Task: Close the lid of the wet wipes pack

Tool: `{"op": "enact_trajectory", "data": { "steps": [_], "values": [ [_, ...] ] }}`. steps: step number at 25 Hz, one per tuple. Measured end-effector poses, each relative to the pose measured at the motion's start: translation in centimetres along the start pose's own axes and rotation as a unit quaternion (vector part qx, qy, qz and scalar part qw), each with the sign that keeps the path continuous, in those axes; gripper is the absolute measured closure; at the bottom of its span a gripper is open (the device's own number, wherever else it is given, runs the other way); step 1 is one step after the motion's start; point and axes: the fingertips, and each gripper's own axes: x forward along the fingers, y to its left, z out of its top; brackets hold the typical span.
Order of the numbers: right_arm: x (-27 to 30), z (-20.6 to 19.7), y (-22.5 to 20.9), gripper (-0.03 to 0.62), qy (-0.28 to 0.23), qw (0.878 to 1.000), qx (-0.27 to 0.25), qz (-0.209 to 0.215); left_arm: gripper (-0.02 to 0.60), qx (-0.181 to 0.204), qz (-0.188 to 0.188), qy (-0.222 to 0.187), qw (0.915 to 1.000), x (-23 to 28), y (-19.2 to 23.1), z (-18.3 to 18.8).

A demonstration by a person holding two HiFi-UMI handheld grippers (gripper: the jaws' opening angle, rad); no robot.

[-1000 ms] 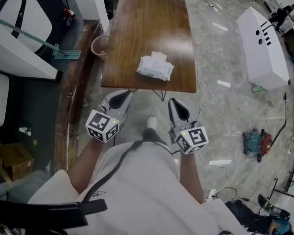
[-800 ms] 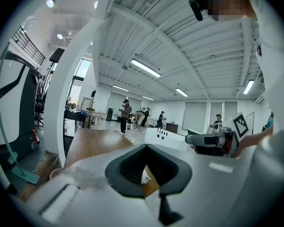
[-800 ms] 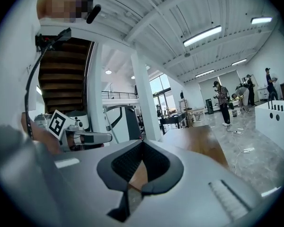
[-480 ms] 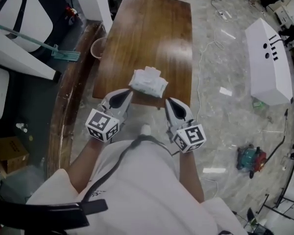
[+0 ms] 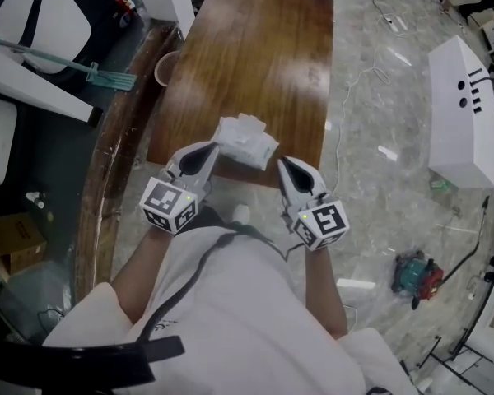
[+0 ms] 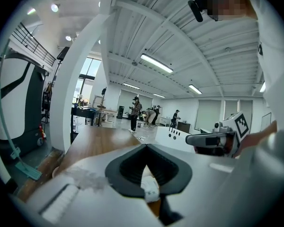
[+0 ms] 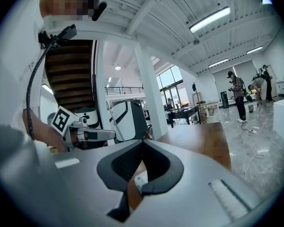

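Care is advised: the wet wipes pack, lying at the near edge of the table just ahead of both grippers, is best steadied by the left gripper (jaws shut, empty) while its lid is pressed flat by the equally shut, empty right gripper.

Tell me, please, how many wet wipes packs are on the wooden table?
1. The wet wipes pack lies about midway along the table's near edge; no other shows anywhere on it.
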Motion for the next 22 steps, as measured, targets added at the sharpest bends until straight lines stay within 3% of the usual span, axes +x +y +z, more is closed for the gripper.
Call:
{"op": "enact_trajectory", "data": {
  "steps": [11, 17, 22],
  "values": [
    [3.4, -0.6, 0.0, 0.585, 0.019, 1.0, 0.005, 0.004, 0.581, -0.006, -0.001, 0.0, 1.0, 0.8, 3.7, 0.6],
    [5.2, 0.3, 1.0, 0.585, 0.01, 1.0, 0.009, -0.025, 0.58, 0.009, -0.047, 0.014, 0.9988, 1.7, 5.3, 1.0],
    [6.0, 0.2, 1.6, 0.585, 0.002, 0.998, 0.018, -0.059, 0.58, 0.016, -0.113, 0.046, 0.9924, 2.9, 5.6, 0.3]
  ]
}}
